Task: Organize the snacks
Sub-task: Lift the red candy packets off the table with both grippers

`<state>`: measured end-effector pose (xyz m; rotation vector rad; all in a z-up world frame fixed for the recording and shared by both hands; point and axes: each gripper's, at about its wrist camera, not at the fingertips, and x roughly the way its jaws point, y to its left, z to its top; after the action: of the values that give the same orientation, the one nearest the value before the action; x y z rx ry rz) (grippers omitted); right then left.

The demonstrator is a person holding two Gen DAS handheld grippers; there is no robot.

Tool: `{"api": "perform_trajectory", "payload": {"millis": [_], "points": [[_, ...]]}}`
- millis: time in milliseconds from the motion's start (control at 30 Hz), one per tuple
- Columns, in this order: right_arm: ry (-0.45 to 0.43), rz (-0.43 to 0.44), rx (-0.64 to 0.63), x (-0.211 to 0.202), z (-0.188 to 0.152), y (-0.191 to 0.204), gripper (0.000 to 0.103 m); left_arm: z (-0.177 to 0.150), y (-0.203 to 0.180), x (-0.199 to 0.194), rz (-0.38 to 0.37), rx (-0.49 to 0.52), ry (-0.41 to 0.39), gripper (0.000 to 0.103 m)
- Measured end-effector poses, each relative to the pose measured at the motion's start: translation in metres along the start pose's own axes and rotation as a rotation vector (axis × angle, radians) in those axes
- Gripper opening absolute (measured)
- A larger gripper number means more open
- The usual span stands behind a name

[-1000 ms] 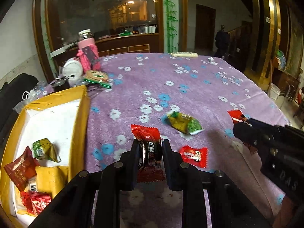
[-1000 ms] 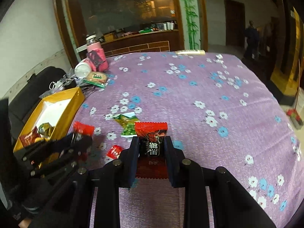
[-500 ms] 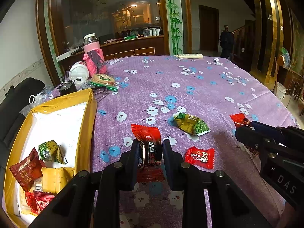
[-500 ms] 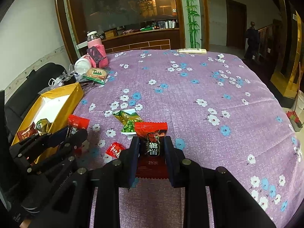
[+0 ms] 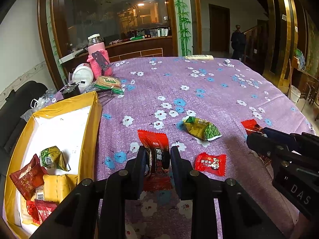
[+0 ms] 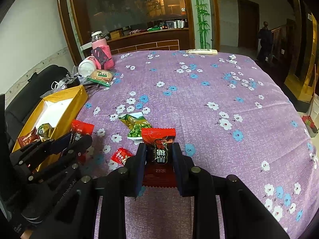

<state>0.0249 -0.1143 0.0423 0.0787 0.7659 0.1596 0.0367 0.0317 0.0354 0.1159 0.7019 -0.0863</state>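
Nothing much has moved since a second ago. Left gripper (image 5: 155, 159) squeezes a red candy pack (image 5: 154, 149); right gripper (image 6: 156, 155) squeezes another red pack (image 6: 158, 139). Both packs hang over the purple table (image 5: 199, 91). Next, carry them to the yellow box (image 5: 89, 123) and let go.

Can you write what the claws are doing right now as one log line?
left claw: shut on red-black candy | right claw: shut on second red-black candy | yellow box: holds snacks
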Motion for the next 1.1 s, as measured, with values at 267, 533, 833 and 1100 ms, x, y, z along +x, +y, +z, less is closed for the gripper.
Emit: {"api": "perform_trajectory", "payload": {"millis": [267,533,833,1100], "points": [[-0.012,0.002,-0.009,-0.003,0.000,0.002,0.025,0.001,0.002,-0.006,-0.015,-0.016,-0.015,0.025],[0.003,-0.003,-0.008,0.002,0.000,0.002,0.025,0.003,0.004,-0.008,-0.019,-0.024,-0.023,0.025],[-0.056,0.027,-0.016,-0.008,0.002,0.007,0.025,0.003,0.004,-0.018,0.004,-0.027,-0.078,0.025],[-0.064,-0.004,-0.039,-0.003,0.000,0.011,0.025,0.005,0.007,-0.020,0.029,-0.039,-0.100,0.025]]}}
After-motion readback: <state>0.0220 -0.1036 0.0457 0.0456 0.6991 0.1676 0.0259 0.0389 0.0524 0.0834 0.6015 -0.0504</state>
